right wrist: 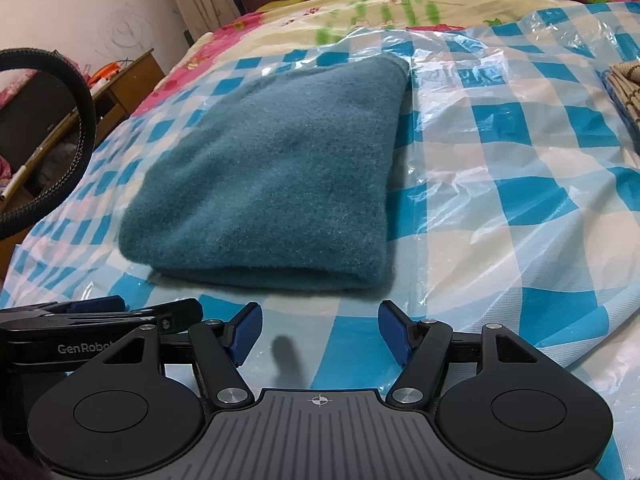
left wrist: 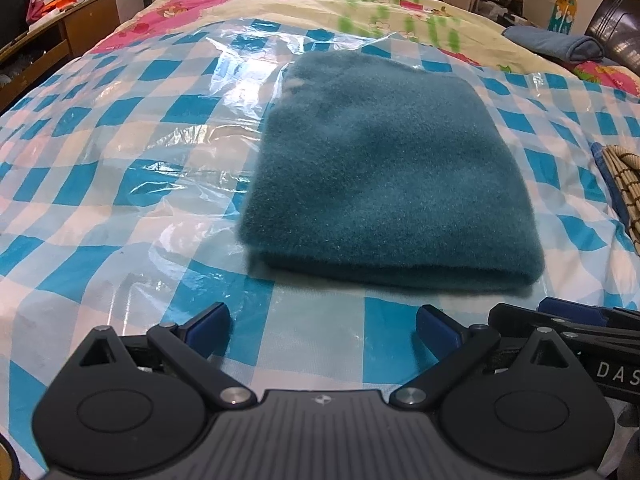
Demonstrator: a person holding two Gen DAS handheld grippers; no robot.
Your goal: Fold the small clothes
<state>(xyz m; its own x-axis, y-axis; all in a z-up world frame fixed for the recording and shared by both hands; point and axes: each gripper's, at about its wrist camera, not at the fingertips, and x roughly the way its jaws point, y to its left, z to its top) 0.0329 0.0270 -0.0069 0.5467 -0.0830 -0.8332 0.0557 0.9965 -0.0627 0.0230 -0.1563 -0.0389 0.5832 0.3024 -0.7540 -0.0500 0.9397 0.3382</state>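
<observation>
A teal fleece garment [left wrist: 380,176] lies folded into a thick rectangle on the blue-and-white checked plastic sheet [left wrist: 120,152] that covers the bed. In the right wrist view the same folded garment [right wrist: 272,176] sits left of centre. My left gripper [left wrist: 322,326] stands open just short of the fold's near edge, with nothing between its blue pads. Beside it, my right gripper [right wrist: 320,330] is open too and holds nothing. Each gripper shows at the edge of the other's view.
A striped cloth [left wrist: 624,176] lies at the sheet's right edge. Beyond the sheet are a floral bedspread [left wrist: 320,4] and a folded blue item [left wrist: 560,42] at the far right. A wooden desk [left wrist: 52,36] stands left of the bed. A black cable [right wrist: 76,128] loops at left.
</observation>
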